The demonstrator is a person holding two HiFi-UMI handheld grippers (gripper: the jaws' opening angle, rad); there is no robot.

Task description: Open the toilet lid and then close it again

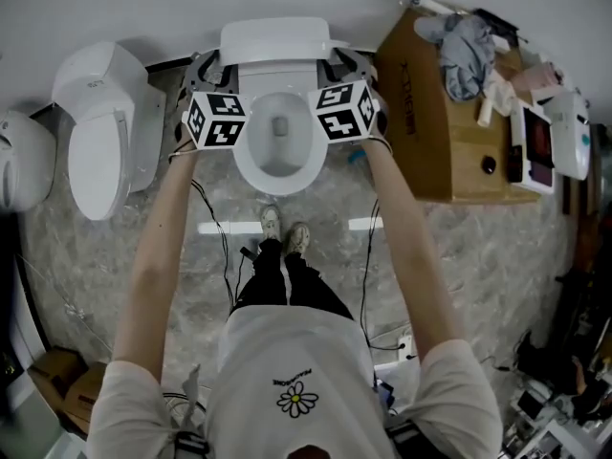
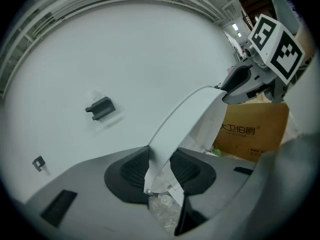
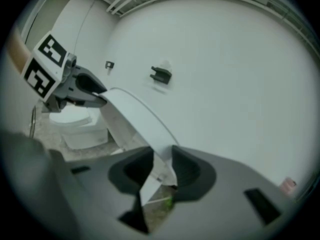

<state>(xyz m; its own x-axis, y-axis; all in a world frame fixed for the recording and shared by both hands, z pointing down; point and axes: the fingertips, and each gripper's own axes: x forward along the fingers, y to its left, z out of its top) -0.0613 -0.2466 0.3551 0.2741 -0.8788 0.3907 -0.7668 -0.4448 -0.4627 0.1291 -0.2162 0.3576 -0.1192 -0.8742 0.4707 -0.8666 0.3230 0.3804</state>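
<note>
Seen from above, a person stands facing a white toilet on a grey marbled floor, both arms stretched forward. The toilet lid (image 1: 275, 41) is raised steeply at the back of the toilet, near the cistern and the white wall, so the oval seat and bowl (image 1: 279, 156) lie uncovered below it. The left gripper (image 2: 160, 170) is clenched on the lid's left side edge, and the thin white edge fills the gap between its dark pads. The right gripper (image 3: 160, 171) grasps the opposite side edge the same way, and each gripper view shows the other gripper across the curved lid. A second toilet (image 1: 96, 137) stands by the left edge of the floor. A brown carton (image 1: 426, 113) with cloths and small items on top stands to the right. With the lid this far up, the opening step looks finished or very nearly so, though whether the lid is at its rest against the cistern cannot be told. The likely next move is the closing. That calls for both hands to swing the lid forward and down together along its hinge arc. They should keep level with each other so the lid does not twist, and slow near the seat so it lands softly.
</note>
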